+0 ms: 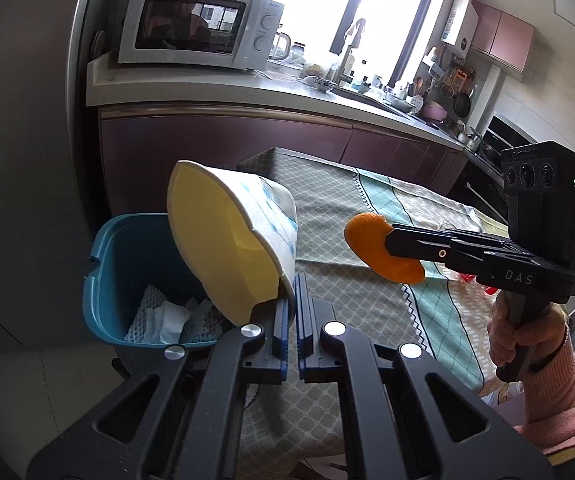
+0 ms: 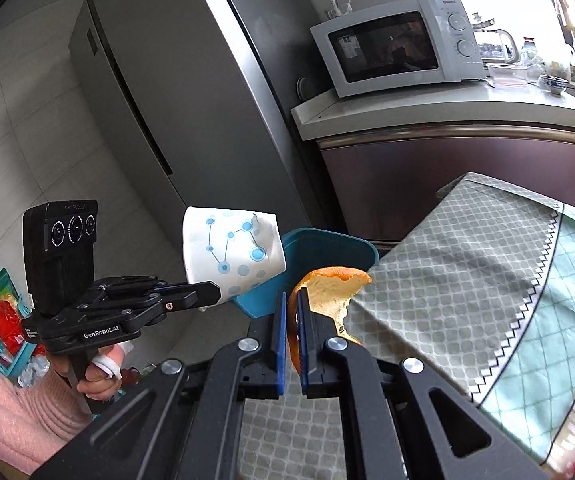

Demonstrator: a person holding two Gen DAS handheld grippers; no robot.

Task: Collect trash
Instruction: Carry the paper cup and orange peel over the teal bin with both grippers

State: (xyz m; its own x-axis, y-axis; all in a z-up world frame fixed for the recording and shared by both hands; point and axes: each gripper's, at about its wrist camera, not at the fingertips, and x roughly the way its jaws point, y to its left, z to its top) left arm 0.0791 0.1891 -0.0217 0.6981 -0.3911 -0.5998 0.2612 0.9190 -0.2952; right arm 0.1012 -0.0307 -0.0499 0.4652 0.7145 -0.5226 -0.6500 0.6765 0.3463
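Left claw [image 1: 292,300] pinches cup [image 1: 231,240] by its rim, tilted over bin [image 1: 105,280] beside table [image 1: 367,208], likely for a clean drop. Right claw [image 2: 292,312] clamps peel [image 2: 329,288] edge-on, near the bin, probably next in.

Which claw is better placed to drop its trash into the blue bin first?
Left. The left claw holds the paper cup tilted right above the blue bin. The right claw grips the orange peel over the tablecloth, short of the bin.
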